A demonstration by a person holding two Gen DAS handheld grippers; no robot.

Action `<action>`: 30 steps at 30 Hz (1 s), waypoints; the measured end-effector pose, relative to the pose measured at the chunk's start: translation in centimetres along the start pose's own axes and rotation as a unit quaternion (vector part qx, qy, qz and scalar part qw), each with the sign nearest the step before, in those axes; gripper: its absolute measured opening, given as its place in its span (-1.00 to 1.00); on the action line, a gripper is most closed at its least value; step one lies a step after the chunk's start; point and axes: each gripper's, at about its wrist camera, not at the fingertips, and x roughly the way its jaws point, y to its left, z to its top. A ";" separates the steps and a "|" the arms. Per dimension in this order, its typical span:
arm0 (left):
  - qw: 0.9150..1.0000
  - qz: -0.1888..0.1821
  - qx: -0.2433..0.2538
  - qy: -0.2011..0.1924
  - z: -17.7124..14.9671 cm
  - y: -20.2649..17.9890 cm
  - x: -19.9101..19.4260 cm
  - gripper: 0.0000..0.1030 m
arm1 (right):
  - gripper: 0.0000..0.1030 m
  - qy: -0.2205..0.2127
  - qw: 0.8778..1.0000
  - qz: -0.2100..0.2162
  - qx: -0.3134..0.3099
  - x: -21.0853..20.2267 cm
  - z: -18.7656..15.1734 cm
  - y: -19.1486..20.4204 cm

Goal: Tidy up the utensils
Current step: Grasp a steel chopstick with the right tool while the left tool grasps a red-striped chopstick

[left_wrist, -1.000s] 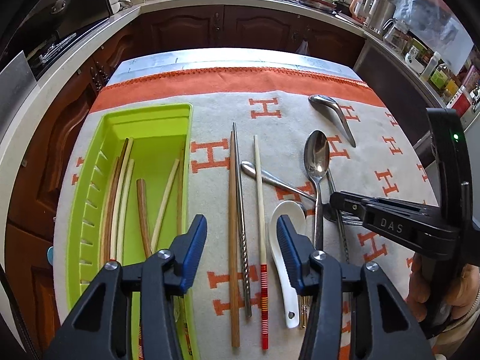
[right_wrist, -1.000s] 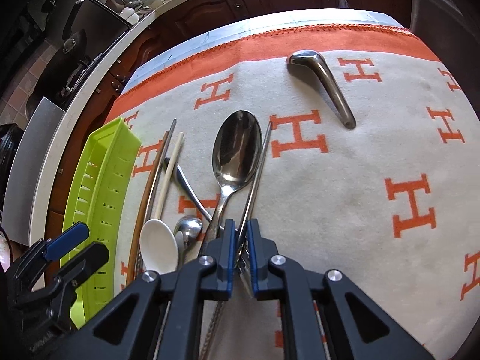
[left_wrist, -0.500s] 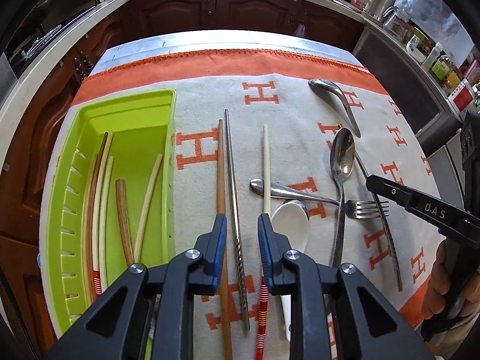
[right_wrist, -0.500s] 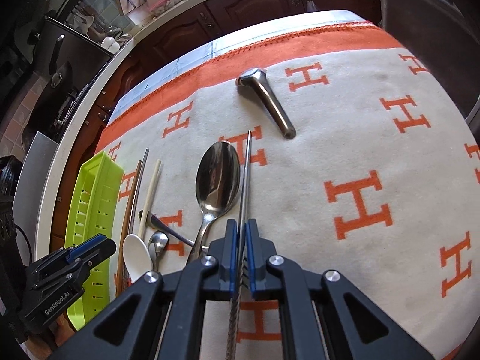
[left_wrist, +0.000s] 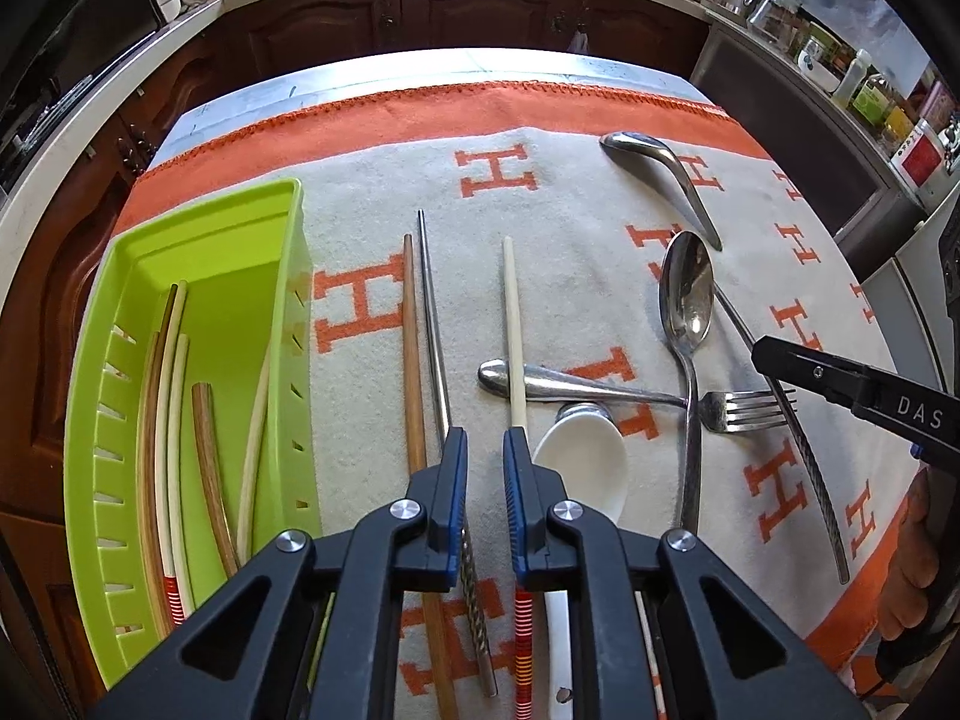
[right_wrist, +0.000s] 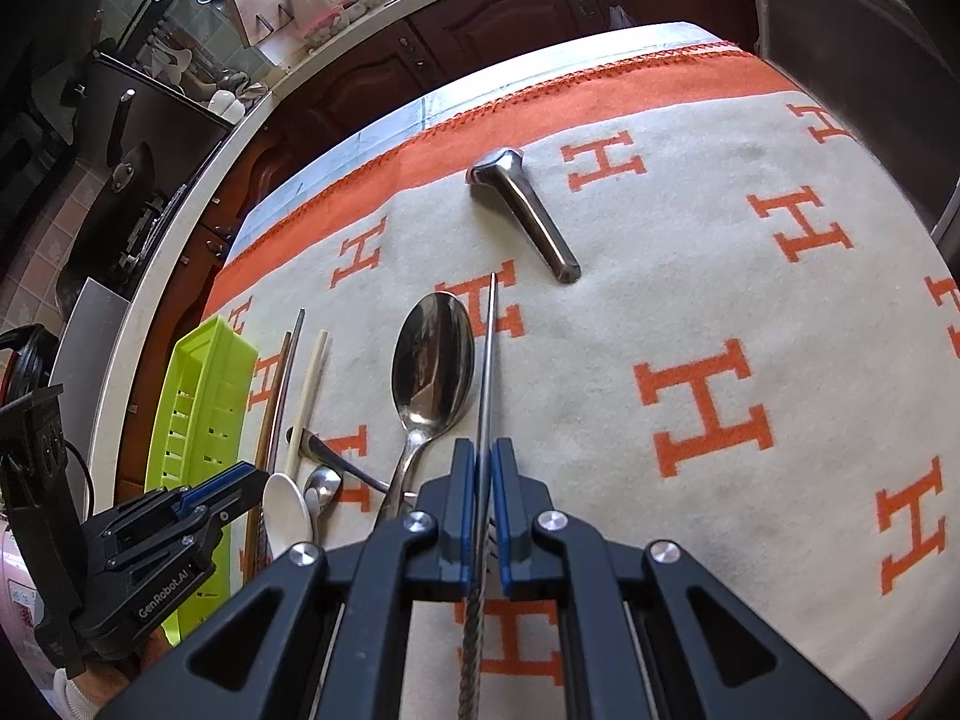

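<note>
A lime green tray with several chopsticks in it lies at the left. On the cloth lie a wooden chopstick, a metal chopstick and a cream chopstick. My left gripper hovers just above them, jaws narrowed to a small gap with nothing between them. My right gripper is shut on a second metal chopstick and holds it above the cloth. A large steel spoon, a fork, a white ceramic spoon and a short steel spoon lie nearby.
The orange and cream cloth with H letters covers the table. Dark wooden cabinets and a counter run along the far side. The right gripper also shows in the left wrist view, at the right.
My left gripper narrowed its jaws and moved right from the tray, over the chopsticks. My right gripper lifted the metal chopstick off the cloth, clear of the fork.
</note>
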 end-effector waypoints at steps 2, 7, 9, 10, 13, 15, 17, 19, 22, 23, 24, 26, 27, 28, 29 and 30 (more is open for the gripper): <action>1.000 -0.003 0.001 0.000 -0.2 -0.2 0.0 -0.81 | -0.89 0.001 1.000 0.002 0.000 0.0 0.0 0.0; 1.000 -0.013 -0.009 -0.001 -0.4 -0.2 -0.1 -0.81 | -0.89 0.002 1.000 0.004 -0.004 -0.2 -0.3 -0.1; 1.000 -0.014 -0.010 -0.001 -0.4 -0.2 -0.2 -0.81 | -0.89 0.003 1.000 0.005 -0.005 -0.1 -0.3 0.0; 1.000 -0.012 -0.009 0.000 -0.4 -0.3 -0.2 -0.81 | -0.89 0.003 1.000 0.004 -0.006 -0.1 -0.4 0.1; 1.000 -0.014 -0.006 0.002 -0.5 -0.5 -0.1 -0.81 | -0.89 0.004 1.000 0.005 -0.010 -0.1 -0.4 0.2; 1.000 -0.015 -0.001 0.002 -0.5 -0.9 -0.1 -0.80 | -0.89 0.004 1.000 0.005 -0.012 -0.1 -0.6 0.3; 1.000 -0.014 0.004 0.001 -0.4 -1.2 0.0 -0.76 | -0.89 0.004 1.000 0.005 -0.015 -0.2 -0.7 0.3; 1.000 -0.010 0.005 0.007 -0.5 -1.5 0.2 -0.66 | -0.89 0.004 1.000 0.005 -0.015 -0.1 -0.7 0.4; 1.000 -0.008 0.008 0.012 -0.7 -1.6 0.7 -0.61 | -0.89 0.005 1.000 0.007 -0.016 -0.1 -0.8 0.4; 1.000 -0.005 0.013 0.011 -0.8 -1.8 0.7 -0.60 | -0.89 0.005 1.000 0.008 -0.016 -0.1 -0.9 0.4; 1.000 -0.001 0.017 0.008 -0.8 -1.9 0.7 -0.60 | -0.89 0.005 1.000 0.008 -0.016 -0.1 -1.0 0.4; 1.000 0.002 0.019 0.003 -0.9 -2.1 0.7 -0.60 | -0.89 0.006 1.000 0.008 -0.017 -0.1 -1.1 0.3; 1.000 0.003 0.020 -0.001 -0.9 -2.1 0.7 -0.60 | -0.89 0.007 1.000 0.008 -0.016 0.0 -1.1 0.3; 1.000 0.005 0.021 -0.005 -1.0 -2.2 0.7 -0.62 | -0.89 0.007 1.000 0.008 -0.016 0.0 -1.1 0.3; 1.000 0.009 0.021 -0.007 -1.0 -2.3 0.7 -0.77 | -0.89 0.008 1.000 0.009 -0.016 0.0 -1.1 0.3; 1.000 0.009 0.020 -0.008 -1.0 -2.3 0.7 -0.89 | -0.89 0.008 1.000 0.011 -0.015 0.0 -1.1 0.3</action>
